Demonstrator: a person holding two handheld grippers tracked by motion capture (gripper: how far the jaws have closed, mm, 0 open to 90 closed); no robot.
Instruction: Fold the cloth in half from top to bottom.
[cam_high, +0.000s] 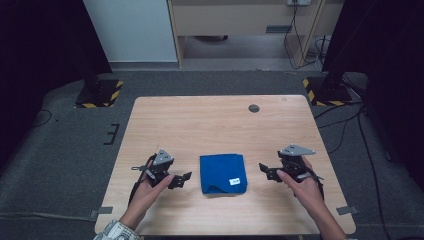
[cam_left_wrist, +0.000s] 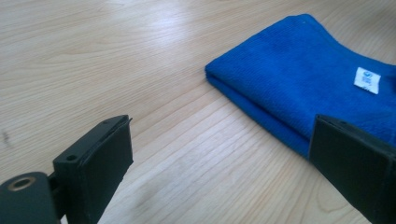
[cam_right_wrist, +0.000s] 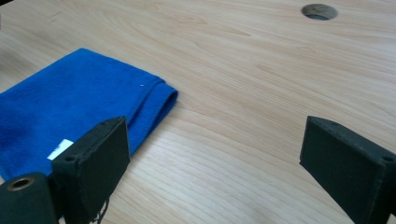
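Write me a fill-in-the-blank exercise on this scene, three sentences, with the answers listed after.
1. The folded cloth on the table is ____ in colour.
2. The cloth lies ____ the left gripper and the right gripper.
3. The jaws of both grippers stand ____, with nothing held in them.

Missing words: blue; between; open

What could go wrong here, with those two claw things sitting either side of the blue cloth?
1. The cloth is folded in layers, so a gripper might pinch only the top layer and pull the fold apart.
2. Both the left gripper and the right gripper are open and apart from the cloth; closing too early would catch nothing.
3. The cloth lies flat on the table, so jaws coming in low might scrape the wood.
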